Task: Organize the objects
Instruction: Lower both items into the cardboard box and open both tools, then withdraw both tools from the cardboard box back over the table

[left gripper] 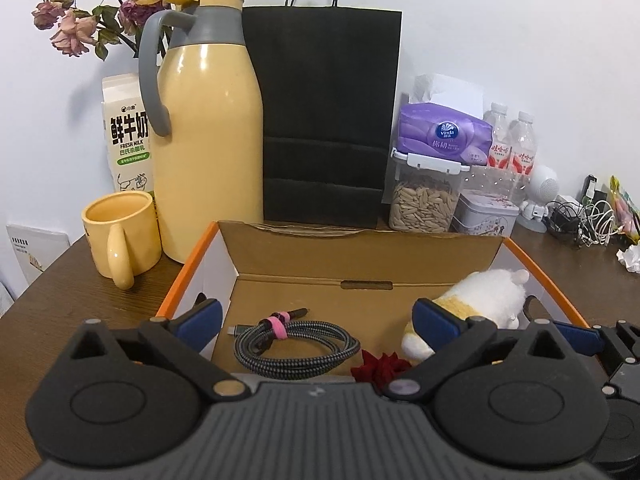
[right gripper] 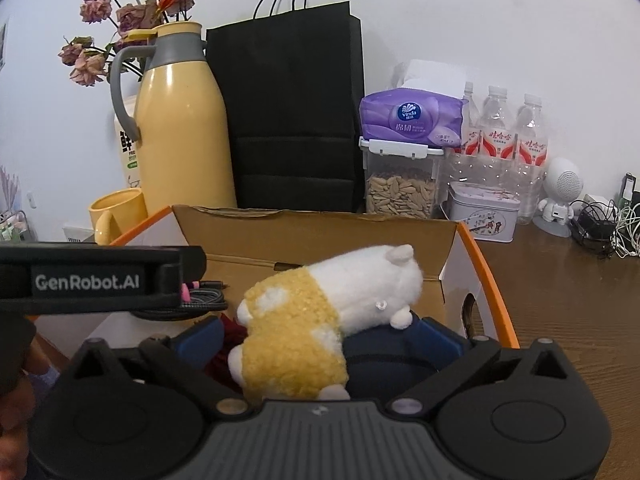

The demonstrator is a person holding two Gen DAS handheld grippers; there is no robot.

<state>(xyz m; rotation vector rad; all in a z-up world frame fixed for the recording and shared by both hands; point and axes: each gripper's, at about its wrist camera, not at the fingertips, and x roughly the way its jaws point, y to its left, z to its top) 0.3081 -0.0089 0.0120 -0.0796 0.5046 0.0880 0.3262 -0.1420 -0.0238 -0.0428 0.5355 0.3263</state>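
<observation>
Grippers (left gripper: 316,320) (right gripper: 316,340) wide open, empty.

The cardboard box (left gripper: 360,252) stands on the table (left gripper: 80,300); in it lie the coiled cable (left gripper: 294,344) at the left, the plush toy (left gripper: 472,304) at the right and a dark bow (left gripper: 380,366) between them at the near side. Behind the box stands the paper bag (left gripper: 324,120), with the thermos jug (left gripper: 208,140), mug (left gripper: 120,236) and milk carton (left gripper: 126,136) behind the box's left corner. Behind its right corner stand the seed jar (left gripper: 424,204) with the tissue pack (left gripper: 444,136) on it and the tin (left gripper: 486,216).
</observation>
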